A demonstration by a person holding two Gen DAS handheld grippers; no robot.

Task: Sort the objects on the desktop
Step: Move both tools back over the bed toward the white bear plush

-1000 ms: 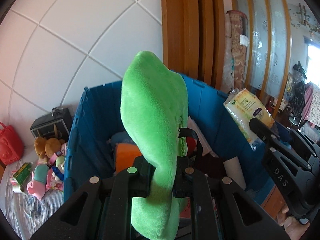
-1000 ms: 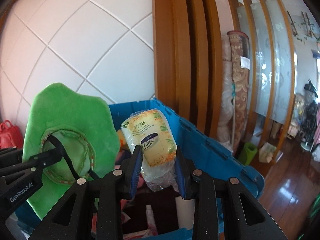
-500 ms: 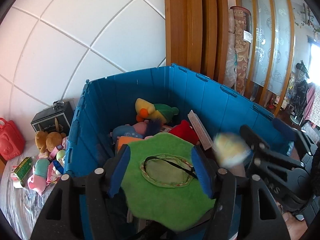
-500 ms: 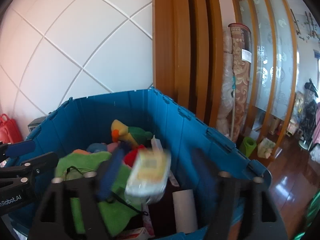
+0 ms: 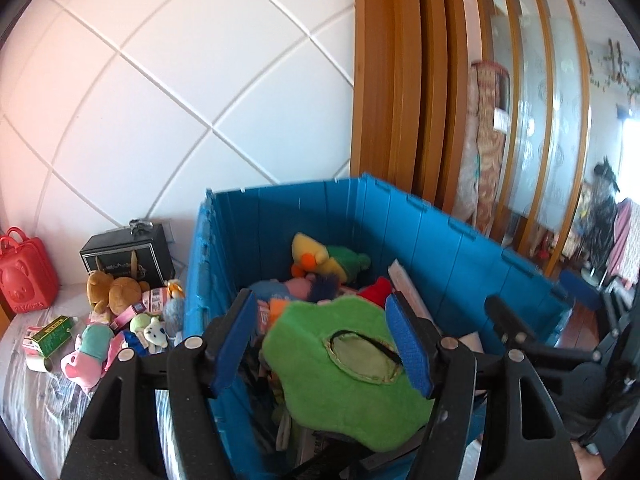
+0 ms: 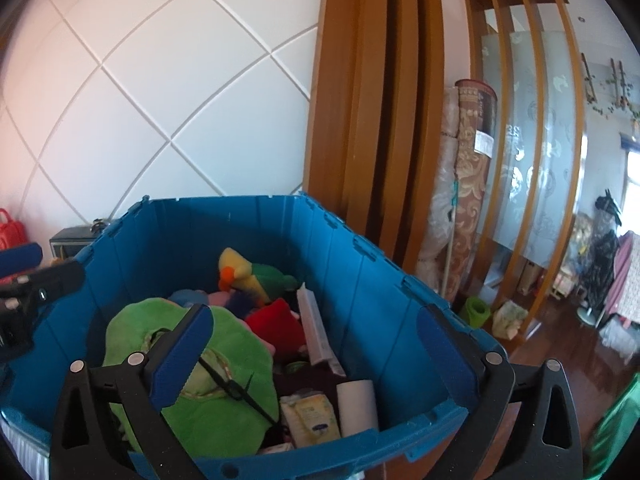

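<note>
A blue plastic crate [image 5: 460,248] [image 6: 360,280] holds several toys. The green plush hat [image 5: 348,368] [image 6: 192,384] lies on top of the pile inside it. The yellow wipes pack [image 6: 310,416] lies in the crate near its front wall, beside a white roll [image 6: 357,406]. My left gripper [image 5: 320,344] is open and empty above the hat. My right gripper [image 6: 316,356] is open and empty above the crate. A yellow and green plush [image 5: 324,256] [image 6: 248,276] lies at the back.
Left of the crate, on a grey cloth, lie a brown teddy [image 5: 110,292], small plush toys [image 5: 92,350], a green box [image 5: 52,330], a black box [image 5: 128,256] and a red toy case [image 5: 24,276]. A wooden door frame [image 6: 372,100] stands behind.
Both grippers opened. The green hat dropped from my left gripper and the wipes pack from my right gripper; both now lie in the crate.
</note>
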